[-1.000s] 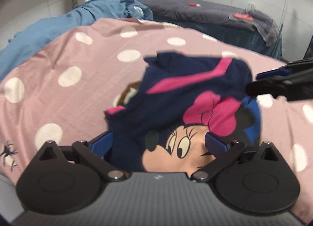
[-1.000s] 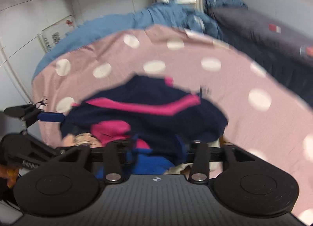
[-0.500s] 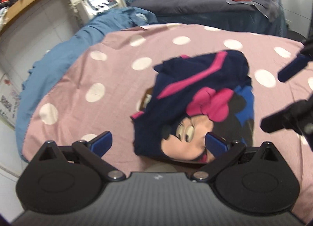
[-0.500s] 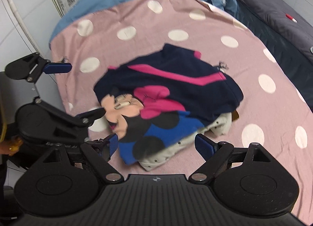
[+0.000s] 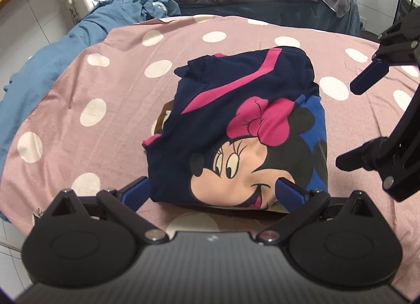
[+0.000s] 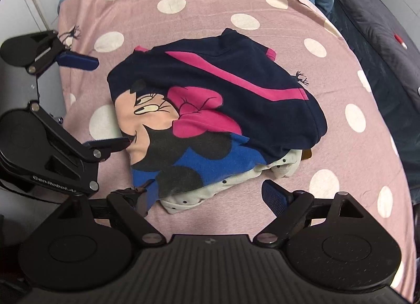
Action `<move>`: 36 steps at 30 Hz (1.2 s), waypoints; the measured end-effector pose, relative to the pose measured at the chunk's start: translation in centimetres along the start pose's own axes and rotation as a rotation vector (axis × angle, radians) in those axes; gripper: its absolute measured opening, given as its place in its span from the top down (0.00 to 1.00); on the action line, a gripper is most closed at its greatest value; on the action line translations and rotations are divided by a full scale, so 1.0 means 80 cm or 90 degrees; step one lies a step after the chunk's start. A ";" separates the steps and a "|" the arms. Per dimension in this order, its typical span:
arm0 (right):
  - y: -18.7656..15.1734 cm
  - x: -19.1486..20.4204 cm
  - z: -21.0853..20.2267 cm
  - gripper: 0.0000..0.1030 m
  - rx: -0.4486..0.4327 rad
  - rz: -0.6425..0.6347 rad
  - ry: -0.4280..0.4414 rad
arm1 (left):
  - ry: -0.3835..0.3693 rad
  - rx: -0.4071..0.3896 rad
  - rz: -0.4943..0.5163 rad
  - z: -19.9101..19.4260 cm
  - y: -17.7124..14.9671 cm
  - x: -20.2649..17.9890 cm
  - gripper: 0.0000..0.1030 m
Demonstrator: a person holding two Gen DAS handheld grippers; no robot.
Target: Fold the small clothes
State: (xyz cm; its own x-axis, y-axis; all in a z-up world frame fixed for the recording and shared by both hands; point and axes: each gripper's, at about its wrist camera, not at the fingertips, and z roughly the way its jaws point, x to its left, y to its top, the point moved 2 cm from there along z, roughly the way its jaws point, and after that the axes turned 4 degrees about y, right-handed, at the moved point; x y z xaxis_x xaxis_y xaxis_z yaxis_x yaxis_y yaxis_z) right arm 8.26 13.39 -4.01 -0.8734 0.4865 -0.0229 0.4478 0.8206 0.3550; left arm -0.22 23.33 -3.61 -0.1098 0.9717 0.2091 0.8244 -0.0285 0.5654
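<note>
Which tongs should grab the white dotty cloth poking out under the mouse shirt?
Probably the right tongs. They hang open just above the white dotted cloth peeking from under the navy shirt. The left tongs face the shirt's other edge.

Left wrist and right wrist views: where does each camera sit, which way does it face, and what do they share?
Left wrist: sits on the left gripper, looking down along its open fingers at the folded navy sweatshirt on the polka-dot sheet; the right gripper shows at the right edge.
Right wrist: sits on the right gripper, angled steeply down on the same pile from its other side; the left gripper shows at left.
Shared: sweatshirt, sheet, each other's gripper.
</note>
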 end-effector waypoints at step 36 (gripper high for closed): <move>0.008 0.013 0.001 0.00 0.024 -0.062 -0.054 | -0.032 -0.029 -0.041 0.005 0.004 0.014 0.00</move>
State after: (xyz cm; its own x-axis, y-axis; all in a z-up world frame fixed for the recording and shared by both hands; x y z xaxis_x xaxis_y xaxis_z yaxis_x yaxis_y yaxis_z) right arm 7.67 14.42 -3.86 -0.8945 0.4263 -0.1347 0.3702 0.8751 0.3116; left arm 0.18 24.50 -3.50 -0.1326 0.9824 0.1315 0.7898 0.0245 0.6128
